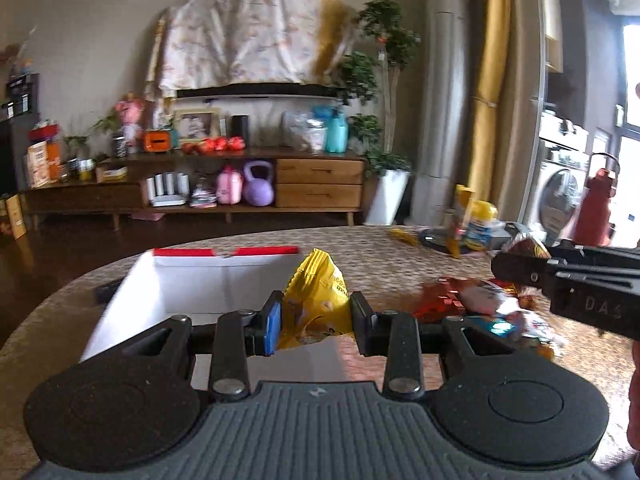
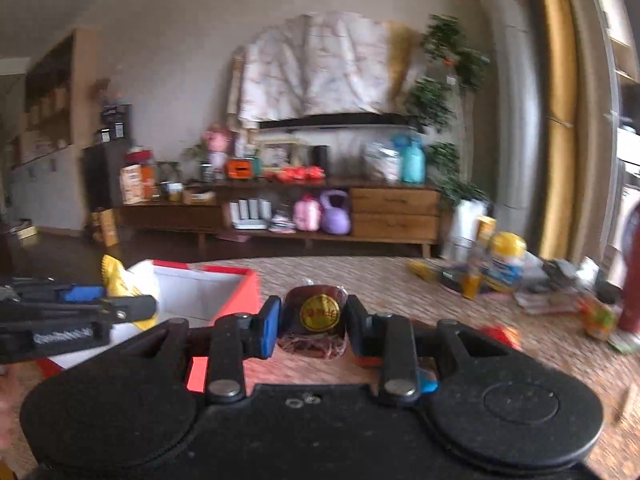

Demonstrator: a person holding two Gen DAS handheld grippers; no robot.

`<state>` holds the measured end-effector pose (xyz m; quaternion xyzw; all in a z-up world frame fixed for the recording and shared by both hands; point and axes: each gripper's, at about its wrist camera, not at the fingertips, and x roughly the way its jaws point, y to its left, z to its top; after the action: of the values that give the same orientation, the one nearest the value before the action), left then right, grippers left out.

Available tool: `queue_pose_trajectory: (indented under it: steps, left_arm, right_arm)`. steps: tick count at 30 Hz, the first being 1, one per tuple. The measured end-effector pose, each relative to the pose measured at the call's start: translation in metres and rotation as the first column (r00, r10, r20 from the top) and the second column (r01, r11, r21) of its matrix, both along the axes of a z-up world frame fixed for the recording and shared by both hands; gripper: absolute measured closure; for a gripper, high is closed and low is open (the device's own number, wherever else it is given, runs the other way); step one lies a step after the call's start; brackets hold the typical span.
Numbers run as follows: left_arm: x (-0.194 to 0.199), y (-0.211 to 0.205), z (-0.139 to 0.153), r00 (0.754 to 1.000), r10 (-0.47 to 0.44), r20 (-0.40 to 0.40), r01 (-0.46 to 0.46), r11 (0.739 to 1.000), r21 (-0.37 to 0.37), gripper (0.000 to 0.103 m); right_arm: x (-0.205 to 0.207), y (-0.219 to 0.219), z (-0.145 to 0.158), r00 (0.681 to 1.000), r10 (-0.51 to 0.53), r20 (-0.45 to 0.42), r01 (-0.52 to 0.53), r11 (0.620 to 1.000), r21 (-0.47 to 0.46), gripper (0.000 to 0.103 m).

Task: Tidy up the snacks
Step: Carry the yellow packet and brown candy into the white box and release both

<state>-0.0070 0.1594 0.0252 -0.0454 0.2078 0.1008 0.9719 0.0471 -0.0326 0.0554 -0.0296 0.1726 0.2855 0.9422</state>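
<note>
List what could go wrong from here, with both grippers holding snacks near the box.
1. The left gripper pinches only the lower part of the yellow snack bag; the floppy bag might slip before it is over the white box.
2. The right gripper holds a dark wrapped snack close beside the left one, so the two may collide at the box.

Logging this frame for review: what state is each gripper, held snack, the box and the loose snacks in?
left gripper: shut on the yellow snack bag, held above the box.
right gripper: shut on the dark round snack, lifted off the table.
red box: open, white inside, contents hidden.
loose snack pile: still on the table, unsorted.
</note>
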Motion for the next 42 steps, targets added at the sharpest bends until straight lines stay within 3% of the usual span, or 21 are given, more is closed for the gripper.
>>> queue_pose_trajectory:
  steps: [10, 15, 23, 42]
  left_arm:
    - [0.003, 0.057, -0.022, 0.991, 0.110, -0.079, -0.111, 0.994, -0.007, 0.069]
    - [-0.002, 0.074, -0.038, 0.983, 0.134, -0.129, -0.137, 0.990, -0.017, 0.069]
    - [0.001, 0.089, -0.053, 0.970, 0.144, -0.197, -0.152, 0.988, -0.029, 0.068]
    - [0.014, 0.100, -0.068, 0.951, 0.159, -0.265, -0.168, 0.986, -0.013, 0.066]
  right_arm:
    - [0.012, 0.097, 0.010, 0.975, 0.222, -0.015, -0.222, 0.975, -0.019, 0.071]
    - [0.026, 0.141, -0.008, 0.951, 0.294, -0.100, -0.301, 0.951, -0.071, 0.071]
    - [0.026, 0.167, -0.034, 0.927, 0.301, -0.225, -0.333, 0.935, -0.123, 0.071]
    - [0.031, 0.178, -0.053, 0.925, 0.252, -0.283, -0.316, 0.926, -0.207, 0.067]
